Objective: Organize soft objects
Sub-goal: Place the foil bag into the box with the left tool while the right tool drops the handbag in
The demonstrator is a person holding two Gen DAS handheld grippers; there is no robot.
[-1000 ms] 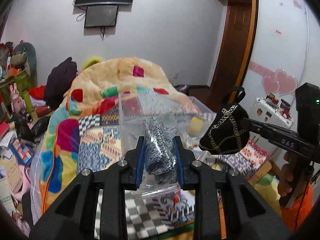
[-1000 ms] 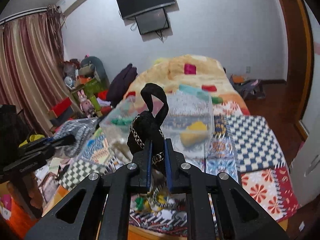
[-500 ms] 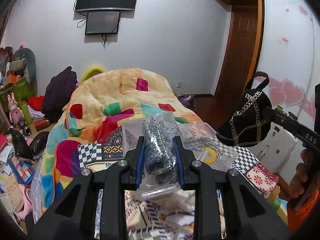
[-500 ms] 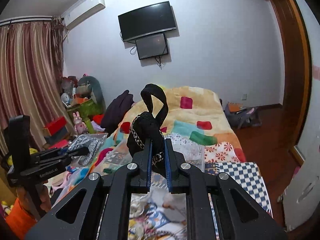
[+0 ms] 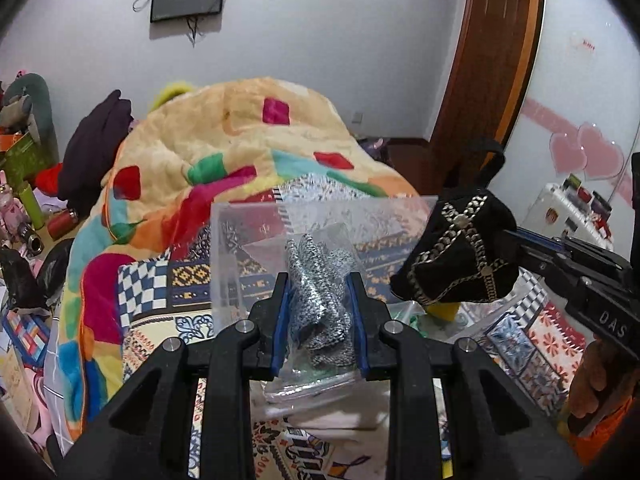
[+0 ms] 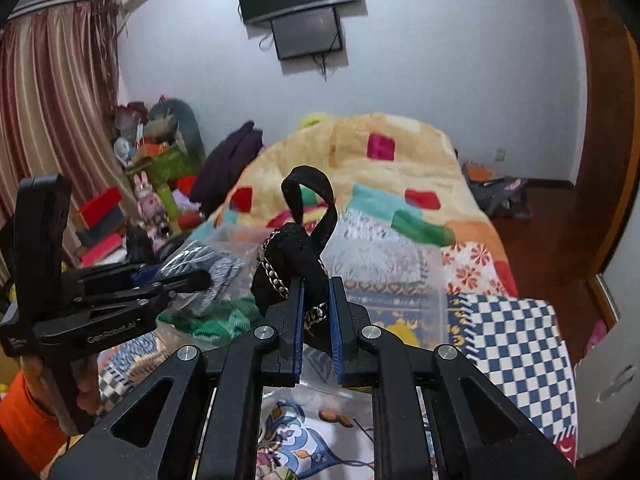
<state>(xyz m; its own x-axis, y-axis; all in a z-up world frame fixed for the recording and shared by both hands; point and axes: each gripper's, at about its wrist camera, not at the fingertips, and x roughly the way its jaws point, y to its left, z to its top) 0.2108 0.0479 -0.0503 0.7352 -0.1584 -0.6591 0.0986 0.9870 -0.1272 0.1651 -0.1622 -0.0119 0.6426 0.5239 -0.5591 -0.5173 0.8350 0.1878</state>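
Both loads are up in the air, nothing dropped in yet by the look of it. The left gripper (image 5: 319, 312) has its fingers clamped on a bagged knit (image 5: 320, 304), hanging just in front of the clear bin (image 5: 248, 256) on the bed (image 5: 224, 132). The right gripper (image 6: 316, 312) pinches a black pouch (image 6: 288, 260) with chain trim, strap looping upward, just short of the bin's rim. Some green and yellow pieces seem to lie in the bin already. Both grippers sit roughly level, pointing at the bin, side by side
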